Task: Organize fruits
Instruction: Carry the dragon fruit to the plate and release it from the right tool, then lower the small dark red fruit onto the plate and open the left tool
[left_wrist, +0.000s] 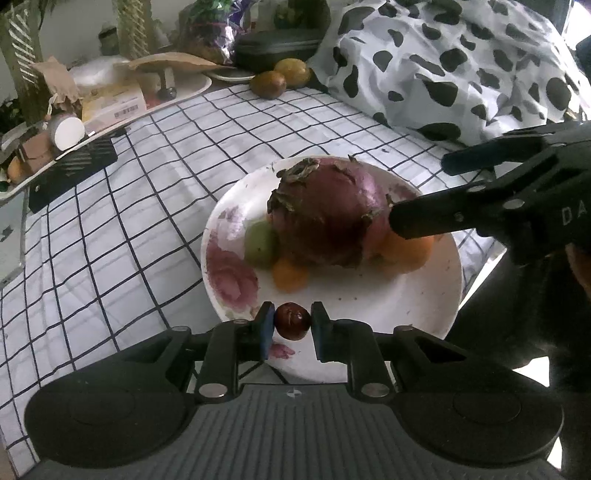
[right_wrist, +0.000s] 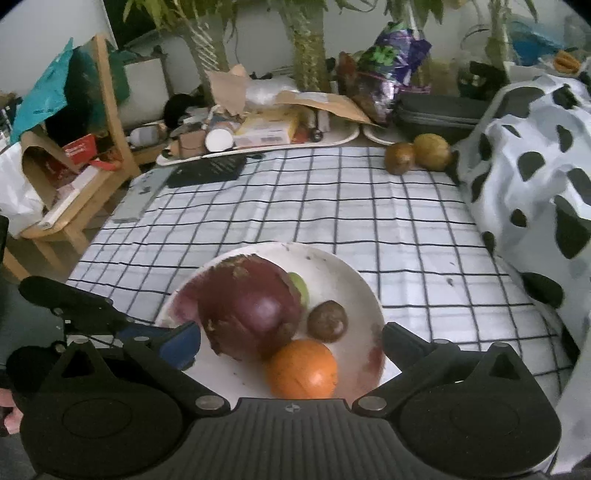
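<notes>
A white flowered plate (left_wrist: 406, 302) (right_wrist: 354, 280) on the checked cloth holds a large purple dragon fruit (left_wrist: 328, 218) (right_wrist: 251, 310), a green fruit (left_wrist: 260, 242) (right_wrist: 301, 286), two oranges (left_wrist: 290, 277) (right_wrist: 303, 369) and a brown round fruit (right_wrist: 327, 320). My left gripper (left_wrist: 291, 321) is shut on a small dark red fruit (left_wrist: 291, 320), just above the plate's near rim. My right gripper (left_wrist: 421, 190) (right_wrist: 291, 343) stands wide open over the plate, beside the dragon fruit. Its pads touch nothing.
Two brown-green fruits (left_wrist: 267, 84) (right_wrist: 399, 158) lie at the table's far edge. A cow-spotted cloth (left_wrist: 461, 66) (right_wrist: 535, 177) is heaped on the right. Trays of clutter (left_wrist: 110, 99) (right_wrist: 258, 136), a black slab (left_wrist: 70, 173) and plants line the back; a wooden chair (right_wrist: 107, 147) stands left.
</notes>
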